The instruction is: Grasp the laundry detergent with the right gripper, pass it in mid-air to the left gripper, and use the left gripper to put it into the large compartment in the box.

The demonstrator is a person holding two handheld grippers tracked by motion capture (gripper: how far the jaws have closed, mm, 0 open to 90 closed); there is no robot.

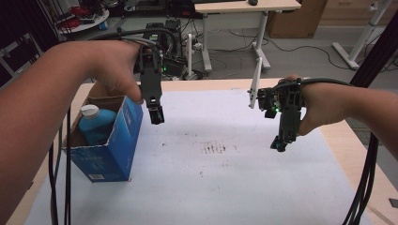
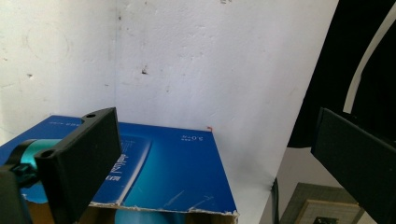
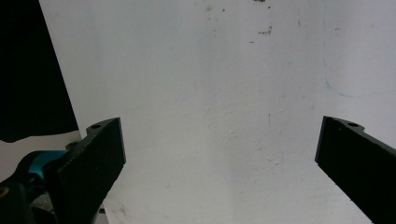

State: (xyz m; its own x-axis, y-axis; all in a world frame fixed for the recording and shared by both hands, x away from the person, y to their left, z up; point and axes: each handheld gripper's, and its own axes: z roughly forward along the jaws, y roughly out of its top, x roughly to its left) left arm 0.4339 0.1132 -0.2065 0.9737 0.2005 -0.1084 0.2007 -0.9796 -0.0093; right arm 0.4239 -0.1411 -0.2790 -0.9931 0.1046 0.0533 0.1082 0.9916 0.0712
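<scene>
Near the left edge of the wooden worktop (image 1: pixel 345 136), on its white mat (image 1: pixel 225 178), stands an open blue cardboard box (image 1: pixel 115 145) with a torn top rim. Inside it a blue plastic bottle with a white cap (image 1: pixel 94 123) leans toward the far left; its lower body is hidden by the box walls, and the person's left forearm (image 1: pixel 42 117) covers the box's left side. The print on the box is too small to read in the high view and upside down in the left gripper view.

Just right of the box's far corner, the left hand-held gripper (image 1: pixel 157 115) hangs above the mat, pointing straight down from a raised hand (image 1: pixel 115 70). Its jaws stand wide apart with nothing between them, as the left gripper view shows, looking down on the box's blue side (image 2: pixel 182 172).

Toward the right edge, the right hand-held gripper (image 1: pixel 280 143) also points down, tilted slightly left, held low over the mat by the right hand (image 1: pixel 321 105). Its jaws are likewise spread wide and empty over bare, stained mat (image 3: pixel 219 116). Cables (image 1: pixel 363 187) trail off the near right corner.
</scene>
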